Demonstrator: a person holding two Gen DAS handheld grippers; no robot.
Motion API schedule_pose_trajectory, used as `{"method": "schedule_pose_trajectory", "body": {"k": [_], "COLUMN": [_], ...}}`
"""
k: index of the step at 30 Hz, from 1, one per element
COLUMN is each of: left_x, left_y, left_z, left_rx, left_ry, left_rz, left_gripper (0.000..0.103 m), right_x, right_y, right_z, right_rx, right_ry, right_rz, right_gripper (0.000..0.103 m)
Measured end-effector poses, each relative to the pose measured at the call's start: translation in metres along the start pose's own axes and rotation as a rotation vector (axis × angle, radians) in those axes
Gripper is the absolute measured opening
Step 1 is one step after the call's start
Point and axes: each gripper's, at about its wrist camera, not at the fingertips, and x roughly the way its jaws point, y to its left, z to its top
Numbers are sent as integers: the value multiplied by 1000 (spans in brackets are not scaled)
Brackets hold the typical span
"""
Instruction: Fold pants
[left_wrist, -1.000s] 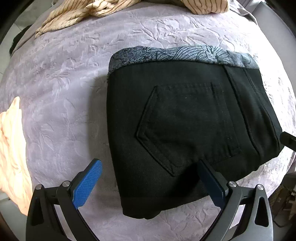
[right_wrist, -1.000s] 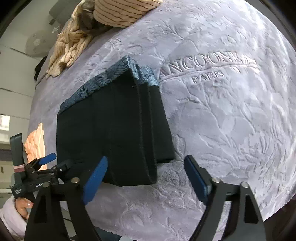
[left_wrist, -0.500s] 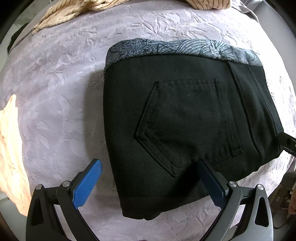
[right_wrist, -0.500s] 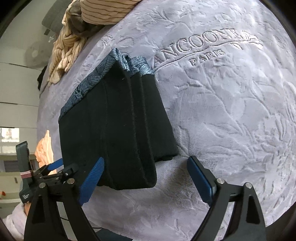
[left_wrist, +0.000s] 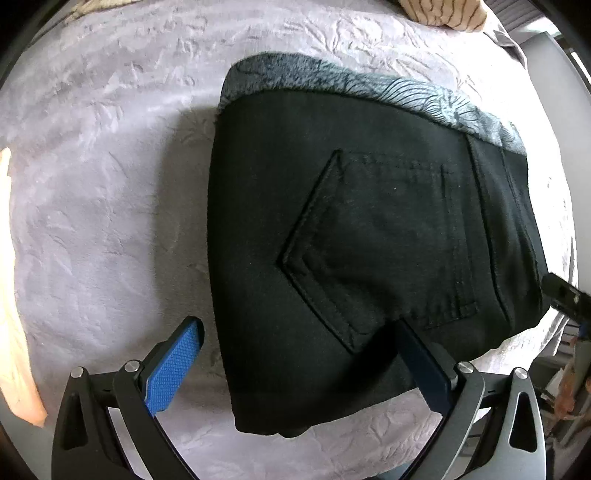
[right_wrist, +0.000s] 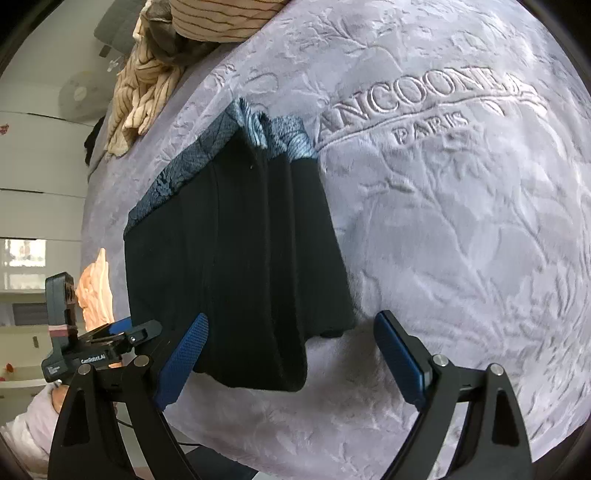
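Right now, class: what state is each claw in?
Left claw: open, holding nothing, straddling the near edge of the folded black pants.
Right claw: open, holding nothing.

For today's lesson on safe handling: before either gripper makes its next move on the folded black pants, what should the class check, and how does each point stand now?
1. Left gripper open, holding nothing: ok.
2. Right gripper open, holding nothing: ok.
3. Folded black pants lying as one compact stack on the lilac embossed blanket: ok.
4. Blue-grey patterned lining hidden inside the fold: not ok, it shows along the far edge.
5. Striped beige garment clear of the pants: ok.
6. Lower layers evenly aligned: cannot tell.
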Motion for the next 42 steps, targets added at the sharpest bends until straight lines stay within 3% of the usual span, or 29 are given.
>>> {"method": "schedule_pose_trajectory", "body": {"k": [5, 11, 19, 23, 33, 37, 39, 41, 42], "left_x": [-7, -14, -8, -2, 31, 37, 41, 46, 44], "left_y": [0, 31, 58, 50, 29, 26, 28, 31, 31], "left_z": [8, 31, 58, 64, 87, 80, 82, 85, 85], "left_rx": [42, -6, 12, -3, 62, 37, 16, -12, -23], "left_ry": [-32, -66, -67, -67, -43, -53, -52, -53, -65], "left_rz": [44, 40, -79, -140, -165, -224, -243, -238, -223], "left_gripper": [103, 103, 103, 103, 103, 103, 103, 103, 101], "right_x": [-5, -4, 3, 10, 31, 47, 56, 65, 65], "right_y": [-5, -14, -20, -19, -13, -6, -5, -7, -7], "right_z": [15, 28, 38, 45, 63, 70, 73, 74, 74], "right_rx": [-2, 15, 9, -10, -62, -93, -85, -43, -31], "right_ry": [2, 13, 62, 91, 153, 178, 191, 209, 202], "right_rz": [-17, -9, 76, 89, 228, 246, 234, 242, 249], "right_gripper": [93, 93, 93, 93, 93, 93, 89, 73, 72]}}
